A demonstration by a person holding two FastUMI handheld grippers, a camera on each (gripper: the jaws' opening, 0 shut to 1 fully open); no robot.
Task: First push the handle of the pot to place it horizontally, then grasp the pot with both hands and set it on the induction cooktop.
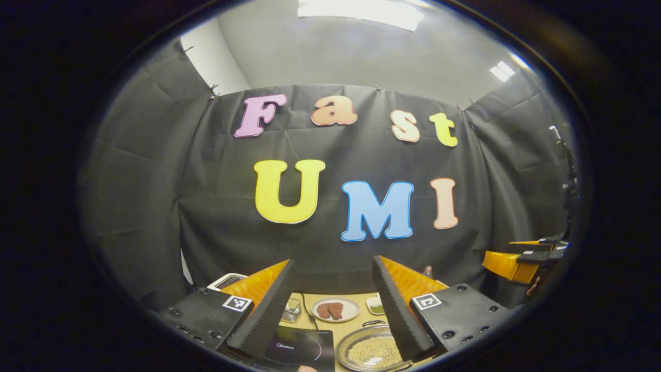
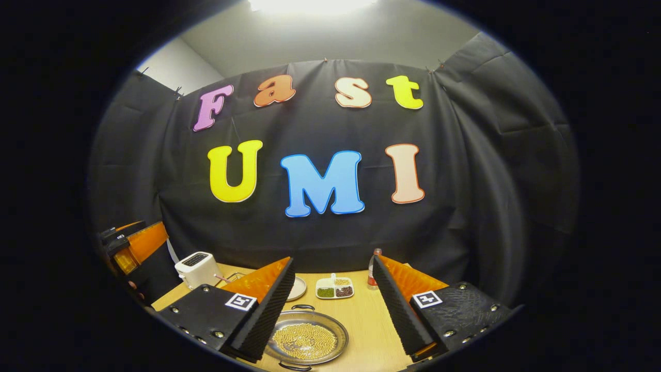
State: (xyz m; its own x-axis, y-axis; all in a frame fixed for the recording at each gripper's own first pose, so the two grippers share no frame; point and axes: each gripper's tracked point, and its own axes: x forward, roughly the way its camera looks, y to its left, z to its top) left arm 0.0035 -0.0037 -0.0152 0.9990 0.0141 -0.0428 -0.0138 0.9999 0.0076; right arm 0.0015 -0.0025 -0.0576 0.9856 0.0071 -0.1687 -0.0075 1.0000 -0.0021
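The pot (image 1: 369,351) is a shallow metal pan holding pale beans, and it sits on the wooden table (image 2: 372,330) just right of the black induction cooktop (image 1: 299,349). In the right gripper view the pot (image 2: 305,341) has one loop handle (image 2: 303,307) at its far rim and another at its near rim. My left gripper (image 1: 333,260) hangs open above the cooktop and pot, with nothing between its fingers. My right gripper (image 2: 333,258) is open too, above and short of the pot, touching nothing.
Behind the pot lie a plate of meat (image 1: 334,310), a divided dish of beans (image 2: 334,288) and a bottle (image 2: 373,268). A white toaster (image 2: 196,268) stands at the back left, with a small glass container (image 1: 293,311) nearby. The other gripper (image 1: 521,261) hovers far right.
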